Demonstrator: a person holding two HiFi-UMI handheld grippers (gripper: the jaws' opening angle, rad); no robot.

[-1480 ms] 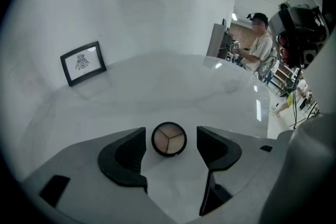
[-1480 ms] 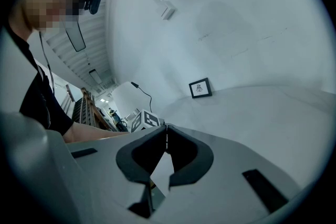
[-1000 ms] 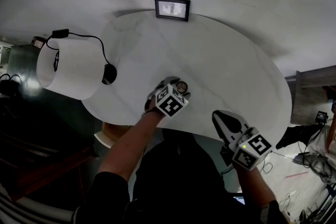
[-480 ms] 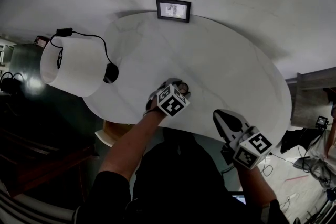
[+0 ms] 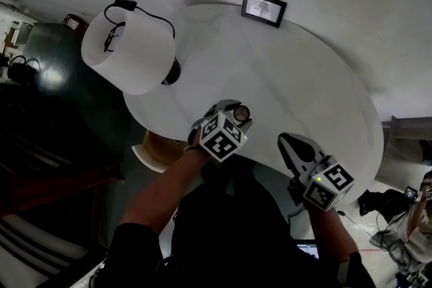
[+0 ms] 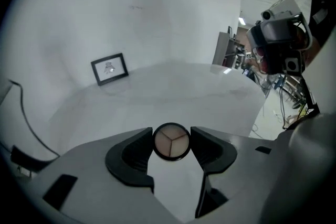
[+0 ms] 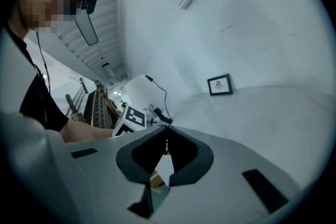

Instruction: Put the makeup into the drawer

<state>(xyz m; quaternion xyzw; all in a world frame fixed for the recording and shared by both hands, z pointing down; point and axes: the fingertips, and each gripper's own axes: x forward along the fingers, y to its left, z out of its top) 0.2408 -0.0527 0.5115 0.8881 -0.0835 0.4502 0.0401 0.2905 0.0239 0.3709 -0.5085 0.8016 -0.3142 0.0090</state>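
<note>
A: How is the light?

B: Soft and even over the white oval tabletop [image 5: 290,77]; the white drum lampshade [image 5: 128,54] throws only a faint shadow at its foot. Left of it the dark glossy floor [image 5: 47,50] falls into gloom, with one pale patch of glare.

A: And sharpness?

B: The head view is crisp in the middle and bends hard toward the rim. Both gripper views are round fisheyes with black corners. In the left one the round black makeup compact with three beige pans [image 6: 171,141] is sharp; the small black-framed picture [image 6: 109,68] looks slightly soft.
</note>
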